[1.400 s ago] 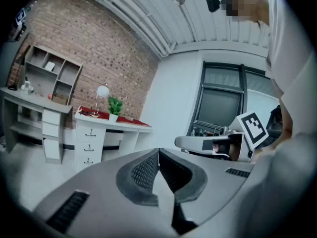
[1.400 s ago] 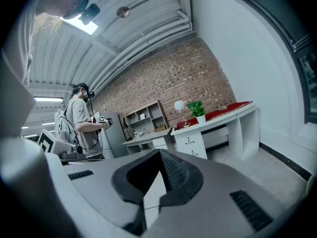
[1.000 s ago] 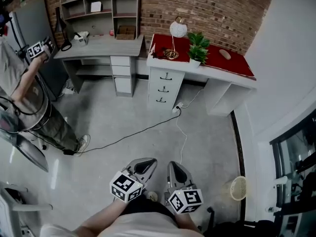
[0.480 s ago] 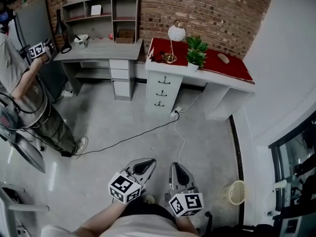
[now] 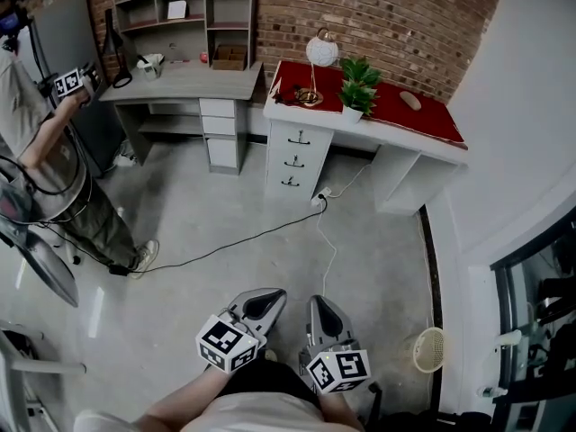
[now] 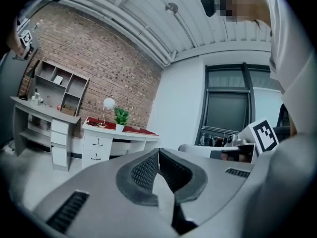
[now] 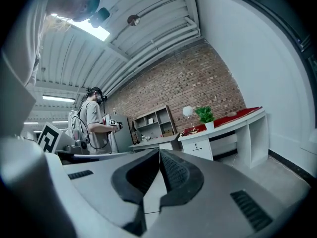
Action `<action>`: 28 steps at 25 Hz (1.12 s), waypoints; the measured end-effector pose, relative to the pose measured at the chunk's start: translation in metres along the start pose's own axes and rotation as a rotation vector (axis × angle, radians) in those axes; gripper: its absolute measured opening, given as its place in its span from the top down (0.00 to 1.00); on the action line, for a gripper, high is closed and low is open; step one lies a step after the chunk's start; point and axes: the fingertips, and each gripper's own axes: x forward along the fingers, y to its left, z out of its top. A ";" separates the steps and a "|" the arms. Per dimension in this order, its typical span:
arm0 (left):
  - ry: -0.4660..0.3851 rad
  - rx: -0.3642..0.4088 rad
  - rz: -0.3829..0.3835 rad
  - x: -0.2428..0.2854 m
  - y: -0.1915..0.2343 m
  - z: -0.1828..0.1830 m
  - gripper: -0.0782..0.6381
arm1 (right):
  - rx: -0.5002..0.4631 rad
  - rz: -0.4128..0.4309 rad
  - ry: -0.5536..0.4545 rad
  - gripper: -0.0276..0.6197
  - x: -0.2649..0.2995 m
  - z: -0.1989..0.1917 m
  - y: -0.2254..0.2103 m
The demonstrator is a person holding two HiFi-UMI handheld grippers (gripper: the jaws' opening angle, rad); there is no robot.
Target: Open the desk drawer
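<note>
No part of the task was found done. The three drawers (image 5: 296,160) of the white desk (image 5: 394,176) with the red top were all seen shut, as were those of the grey shelf desk (image 5: 180,85) beside it. Both desks stood at the brick wall, well apart from the grippers. The left gripper (image 5: 262,302) and the right gripper (image 5: 321,312) were held close to the body, each with jaws pressed together and nothing between them. The approach, the grasp of a handle and the pull were judged outstanding. A black cable (image 5: 225,248) was noted across the floor on the way. Another person (image 5: 63,178) was noted well to the left. A globe lamp (image 5: 322,51) and a potted plant (image 5: 360,86) were observed on the red top.
</note>
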 end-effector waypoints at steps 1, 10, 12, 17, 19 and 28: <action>0.002 -0.004 0.000 0.002 0.000 -0.001 0.88 | 0.005 -0.002 -0.001 0.93 0.000 0.000 -0.003; 0.009 -0.025 0.001 0.022 0.017 -0.003 0.88 | -0.003 -0.001 -0.004 0.93 0.014 0.004 -0.015; 0.009 -0.028 -0.005 0.029 0.021 -0.004 0.88 | -0.004 0.001 0.001 0.93 0.021 0.002 -0.019; 0.014 -0.026 -0.013 0.045 0.030 -0.002 0.88 | 0.002 0.003 0.013 0.93 0.040 0.003 -0.029; 0.012 -0.026 -0.011 0.052 0.040 0.003 0.88 | -0.002 0.005 0.013 0.93 0.053 0.007 -0.033; -0.023 -0.028 0.005 0.085 0.096 0.034 0.88 | -0.024 0.032 -0.008 0.93 0.121 0.038 -0.044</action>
